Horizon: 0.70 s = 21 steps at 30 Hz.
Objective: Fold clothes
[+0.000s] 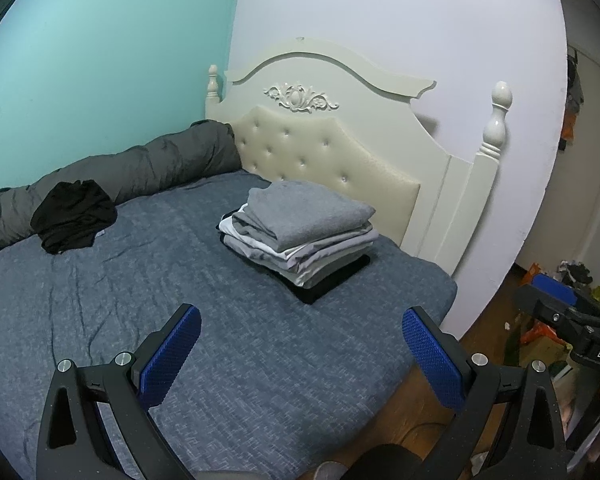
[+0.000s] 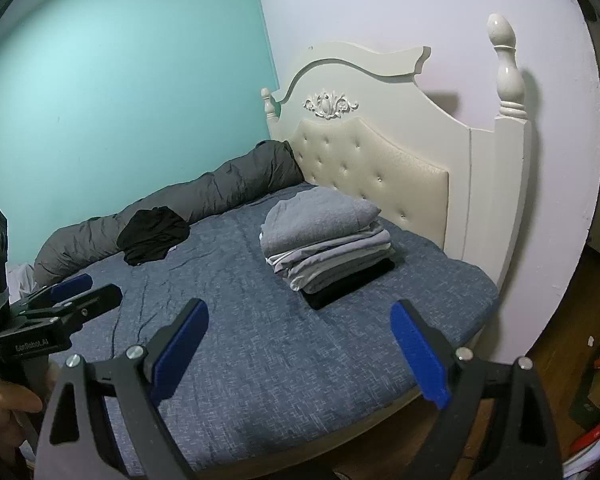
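Left tongs (image 1: 300,354): spread wide, nothing between the blue pads; you hold them over the near part of the bed (image 1: 100,288).
Right tongs (image 2: 300,354): spread wide as well, empty, beside the left pair above the bed's near edge.
Folded stack (image 1: 298,226): grey top over white, grey and black layers, near the headboard (image 1: 324,152) at the bed's right side; it looks finished.
Black garment (image 1: 74,216): crumpled, unfolded, at the far left edge, touching the rolled grey duvet (image 1: 148,160).
Key relation: the garment lies ahead and well left of both tongs, so your left hand is nearer.
Long axis: cannot tell; it is a bunched heap.
Likely next: reach left and pull it onto open bed.
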Each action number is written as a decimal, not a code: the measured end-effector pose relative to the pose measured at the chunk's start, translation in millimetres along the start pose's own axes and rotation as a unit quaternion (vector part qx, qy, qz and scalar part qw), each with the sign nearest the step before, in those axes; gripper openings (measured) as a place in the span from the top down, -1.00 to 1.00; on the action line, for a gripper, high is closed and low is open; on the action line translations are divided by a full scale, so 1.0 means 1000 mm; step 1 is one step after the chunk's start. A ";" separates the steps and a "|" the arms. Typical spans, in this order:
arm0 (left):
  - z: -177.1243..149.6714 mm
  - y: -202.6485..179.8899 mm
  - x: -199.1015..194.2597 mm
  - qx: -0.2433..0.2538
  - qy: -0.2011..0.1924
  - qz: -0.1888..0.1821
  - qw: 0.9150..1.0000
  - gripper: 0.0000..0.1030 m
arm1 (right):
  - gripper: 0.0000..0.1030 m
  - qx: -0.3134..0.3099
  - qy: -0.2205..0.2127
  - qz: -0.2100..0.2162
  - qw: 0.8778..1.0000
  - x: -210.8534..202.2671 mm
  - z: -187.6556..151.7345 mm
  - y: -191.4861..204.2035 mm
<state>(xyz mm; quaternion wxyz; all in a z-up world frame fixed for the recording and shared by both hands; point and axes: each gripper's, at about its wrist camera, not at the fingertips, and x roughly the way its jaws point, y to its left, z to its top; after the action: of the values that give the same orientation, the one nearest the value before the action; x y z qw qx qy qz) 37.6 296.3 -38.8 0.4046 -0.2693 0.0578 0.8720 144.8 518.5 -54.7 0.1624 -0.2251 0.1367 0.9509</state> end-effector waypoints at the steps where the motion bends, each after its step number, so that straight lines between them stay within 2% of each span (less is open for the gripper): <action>1: -0.001 0.001 0.000 -0.002 -0.002 -0.002 1.000 -0.99 | -0.81 0.000 0.001 0.001 1.000 0.000 0.000 0.000; 21: -0.002 0.003 -0.006 -0.004 -0.005 0.003 1.000 -0.99 | -0.82 -0.010 0.000 0.001 1.000 -0.002 -0.004 0.007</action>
<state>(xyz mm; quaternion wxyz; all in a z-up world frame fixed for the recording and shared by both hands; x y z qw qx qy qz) 39.4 289.8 -37.7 0.4014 -0.2666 0.0528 0.8747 144.8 510.1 -55.8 0.1589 -0.2262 0.1275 0.9525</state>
